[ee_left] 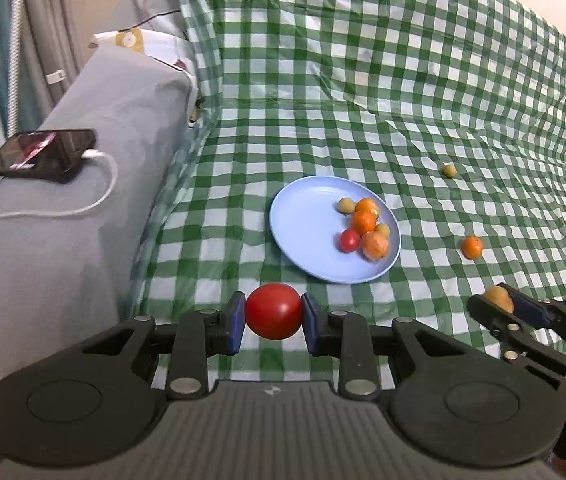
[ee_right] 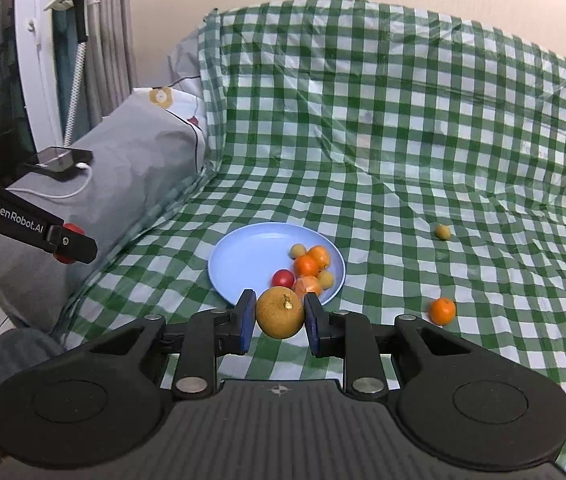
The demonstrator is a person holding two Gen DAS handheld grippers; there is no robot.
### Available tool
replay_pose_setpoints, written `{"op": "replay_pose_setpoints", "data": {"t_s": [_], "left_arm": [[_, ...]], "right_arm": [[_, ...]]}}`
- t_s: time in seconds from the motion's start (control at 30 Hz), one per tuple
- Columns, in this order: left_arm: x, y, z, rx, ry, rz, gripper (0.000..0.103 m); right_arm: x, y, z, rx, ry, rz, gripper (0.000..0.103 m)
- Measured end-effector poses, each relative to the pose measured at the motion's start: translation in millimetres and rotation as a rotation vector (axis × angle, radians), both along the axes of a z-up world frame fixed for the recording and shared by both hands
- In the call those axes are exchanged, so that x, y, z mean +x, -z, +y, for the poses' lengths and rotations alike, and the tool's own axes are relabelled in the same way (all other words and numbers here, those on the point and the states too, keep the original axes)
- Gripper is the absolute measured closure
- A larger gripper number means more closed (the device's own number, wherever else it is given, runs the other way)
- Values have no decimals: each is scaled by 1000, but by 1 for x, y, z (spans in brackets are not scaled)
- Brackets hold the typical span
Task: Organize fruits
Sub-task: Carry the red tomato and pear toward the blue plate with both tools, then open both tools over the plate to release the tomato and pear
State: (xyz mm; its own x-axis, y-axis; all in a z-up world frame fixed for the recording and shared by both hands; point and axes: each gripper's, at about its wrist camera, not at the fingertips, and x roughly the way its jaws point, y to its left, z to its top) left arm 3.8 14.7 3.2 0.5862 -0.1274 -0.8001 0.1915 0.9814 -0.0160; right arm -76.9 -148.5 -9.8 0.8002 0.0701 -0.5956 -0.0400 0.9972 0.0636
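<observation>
1. The left hand-held gripper (ee_left: 273, 312) pinches a red tomato (ee_left: 273, 311) between its blue pads (ee_left: 236, 320), one pad on each side, and the fruit hangs clear of the green checked cloth (ee_left: 403, 80).

2. The right hand-held gripper (ee_right: 279, 317) pinches a brownish-yellow round fruit (ee_right: 279, 312) the same way, its stem stub facing the camera.

3. The light blue plate (ee_left: 303, 216) lies straight ahead of the left hand-held gripper and a little to its right, near but not yet under the tomato. From the right hand-held gripper, the plate (ee_right: 243, 256) sits just beyond the held fruit and slightly left, so its near rim is hidden behind the fruit.

4. Judging by both views, the right hand-held gripper is nearer the plate's rim; the left one has a bit more cloth to cross.

5. The plate's load is bunched on the side toward the right hand-held gripper: three orange citrus fruits (ee_left: 364, 222), a small tomato (ee_left: 349, 240) and two small yellowish fruits (ee_left: 346, 205). The side toward the left hand-held gripper is bare, which looks the safer drop spot.

6. Two fruits wait on the cloth to the right of the plate: a small orange (ee_right: 442, 310), closer in, and a small yellow-green fruit (ee_right: 442, 231) farther off. Both lie on the right hand-held gripper's side.
</observation>
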Motion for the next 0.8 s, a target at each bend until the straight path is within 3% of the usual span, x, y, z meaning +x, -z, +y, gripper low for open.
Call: {"op": "replay_pose_setpoints", "data": {"t_s": [0.27,0.8], "left_arm": [[71,25,-36,26,50,12,70],[181,121,-77,101,77,104,70]], "right_arm": [[70,31,-9,13,19,28,76],[169,99,-20,39,6,111,76]]}}
